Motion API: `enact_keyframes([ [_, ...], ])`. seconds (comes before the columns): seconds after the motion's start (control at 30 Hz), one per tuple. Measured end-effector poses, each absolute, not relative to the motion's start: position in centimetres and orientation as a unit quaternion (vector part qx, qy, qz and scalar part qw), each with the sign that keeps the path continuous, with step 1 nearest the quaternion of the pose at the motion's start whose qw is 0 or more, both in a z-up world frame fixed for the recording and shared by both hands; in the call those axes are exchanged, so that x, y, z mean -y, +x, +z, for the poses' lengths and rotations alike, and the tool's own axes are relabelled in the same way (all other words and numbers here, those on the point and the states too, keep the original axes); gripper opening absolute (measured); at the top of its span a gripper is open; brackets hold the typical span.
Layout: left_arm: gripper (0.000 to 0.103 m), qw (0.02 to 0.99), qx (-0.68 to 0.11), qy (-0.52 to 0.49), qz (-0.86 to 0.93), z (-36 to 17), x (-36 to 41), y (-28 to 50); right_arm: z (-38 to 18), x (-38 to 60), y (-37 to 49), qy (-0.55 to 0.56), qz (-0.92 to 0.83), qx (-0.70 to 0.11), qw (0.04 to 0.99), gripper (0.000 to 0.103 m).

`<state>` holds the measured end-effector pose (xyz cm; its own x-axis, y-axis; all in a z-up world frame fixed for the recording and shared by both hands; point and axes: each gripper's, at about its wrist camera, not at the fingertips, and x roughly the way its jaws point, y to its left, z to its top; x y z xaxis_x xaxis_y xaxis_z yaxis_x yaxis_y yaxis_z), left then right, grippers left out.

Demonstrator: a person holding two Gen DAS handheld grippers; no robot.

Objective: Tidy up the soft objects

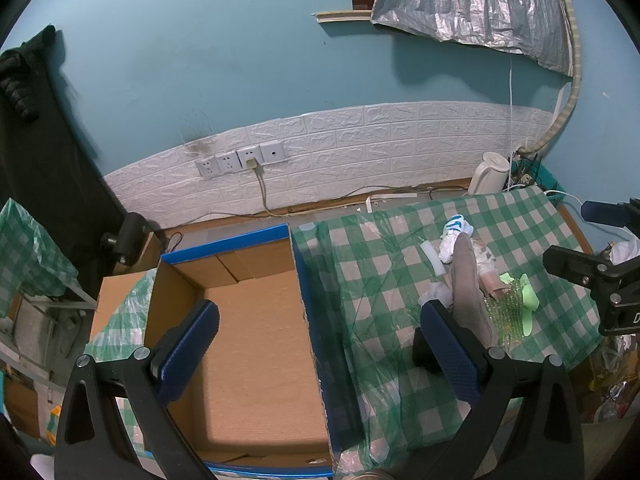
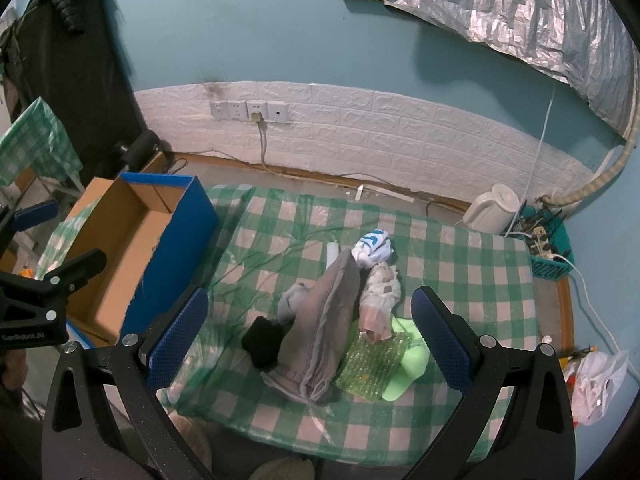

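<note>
A heap of soft items lies on the green checked cloth point(image 2: 460, 256): a grey sock point(image 2: 320, 332), a black bundle point(image 2: 262, 342), a white and blue sock point(image 2: 372, 246), a pale patterned cloth point(image 2: 380, 292) and a green bubbly pad point(image 2: 374, 364). My right gripper point(image 2: 310, 334) hangs open above this heap, one finger on each side. An open cardboard box point(image 1: 256, 344) with blue outer walls stands left of the cloth. My left gripper point(image 1: 324, 354) is open over the box's right wall, and the grey sock point(image 1: 470, 292) lies just past its right finger.
A white kettle point(image 2: 492, 208) and a teal basket point(image 2: 550, 248) with a power strip stand at the table's back right. A white plastic bag point(image 2: 596, 384) lies on the right. Wall sockets point(image 2: 250, 111) with a cable sit on the white panel behind.
</note>
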<state>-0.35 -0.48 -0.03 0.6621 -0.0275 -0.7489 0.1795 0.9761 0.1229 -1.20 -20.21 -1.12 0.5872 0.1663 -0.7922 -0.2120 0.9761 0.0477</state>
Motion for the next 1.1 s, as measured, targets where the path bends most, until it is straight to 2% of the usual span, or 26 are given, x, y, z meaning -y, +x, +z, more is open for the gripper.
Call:
enact_keyframes([
  [0.93, 0.102, 0.904, -0.41, 0.099, -0.068, -1.0, 2.1, -1.1, -2.1, 20.0, -1.2, -0.02, 0.109, -0.458, 0.882, 0.101],
  [1.1, 0.102, 0.897, -0.43, 0.074, -0.065, -1.2, 1.1, 0.8, -2.8, 21.4, -0.2, -0.004, 0.099, -0.475, 0.874, 0.101],
])
